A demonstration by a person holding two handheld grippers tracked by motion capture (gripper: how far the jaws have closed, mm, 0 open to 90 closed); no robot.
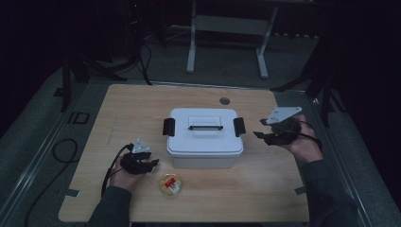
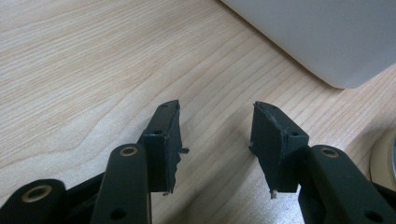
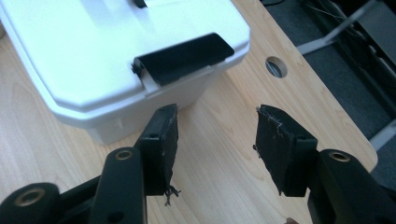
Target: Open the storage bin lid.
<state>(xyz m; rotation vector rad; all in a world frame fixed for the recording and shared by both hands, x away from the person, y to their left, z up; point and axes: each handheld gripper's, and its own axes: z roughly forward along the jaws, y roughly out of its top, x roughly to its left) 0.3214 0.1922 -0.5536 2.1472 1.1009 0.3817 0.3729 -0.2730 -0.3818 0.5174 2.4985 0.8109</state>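
Dim wooden table [image 1: 142, 101] carries the white box [image 1: 205, 137] mid-table between the empty, half-open left gripper [image 1: 152, 164] and right gripper [image 1: 259, 128], whose own view alone shows a black latch [image 3: 182, 57]; the round container [image 1: 171, 184] is cut off at the left gripper view's edge.

Left tongs [image 1: 152, 165] open, right tongs [image 1: 259, 128] open, raised

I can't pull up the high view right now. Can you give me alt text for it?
A white lidded box with black side latches sits mid-table, with an open gripper on either side of it. The left gripper rests low near a small round container at the front; the right gripper is held beside the box's right latch, gripping nothing.
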